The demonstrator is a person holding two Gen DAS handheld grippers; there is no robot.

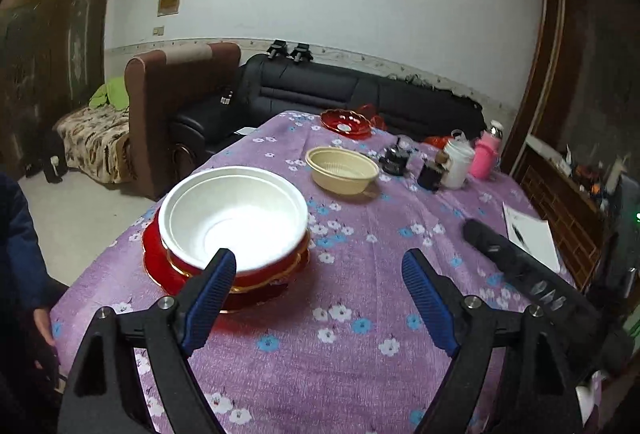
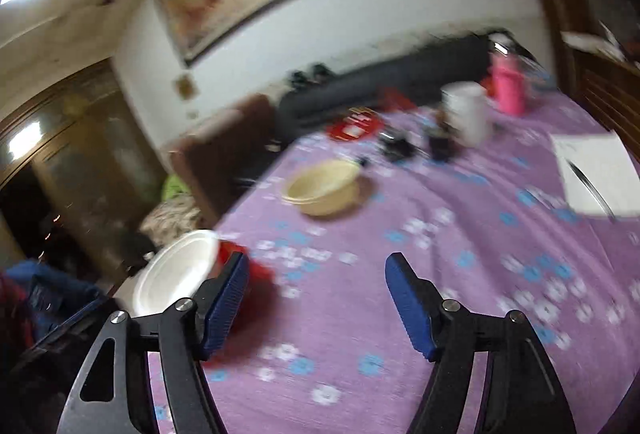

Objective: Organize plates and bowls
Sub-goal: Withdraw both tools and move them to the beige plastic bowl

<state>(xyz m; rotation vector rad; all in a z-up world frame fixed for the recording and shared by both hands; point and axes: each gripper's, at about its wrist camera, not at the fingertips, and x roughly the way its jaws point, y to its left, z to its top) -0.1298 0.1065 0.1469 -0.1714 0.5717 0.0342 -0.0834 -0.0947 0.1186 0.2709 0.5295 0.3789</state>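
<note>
A white bowl [image 1: 234, 218] sits nested in a red bowl [image 1: 260, 268] on a red plate [image 1: 160, 266] at the near left of the purple floral table [image 1: 360, 314]. My left gripper [image 1: 319, 266] hovers open just right of this stack, its left fingertip in front of the bowl's rim, nothing between the fingers. Farther back stand a beige bowl [image 1: 342, 170] and a red glass dish [image 1: 346, 122]. The right wrist view is blurred. It shows my right gripper [image 2: 316, 266] open and empty, with the white bowl [image 2: 176, 274] to its left and the beige bowl [image 2: 324, 186] ahead.
A white cup [image 1: 458, 162], a pink bottle [image 1: 486, 152] and small dark items crowd the far right of the table. A sheet of paper [image 1: 528, 234] lies at the right edge, beside a long black object [image 1: 512, 266]. A person's sleeve [image 1: 20, 234] is at the left.
</note>
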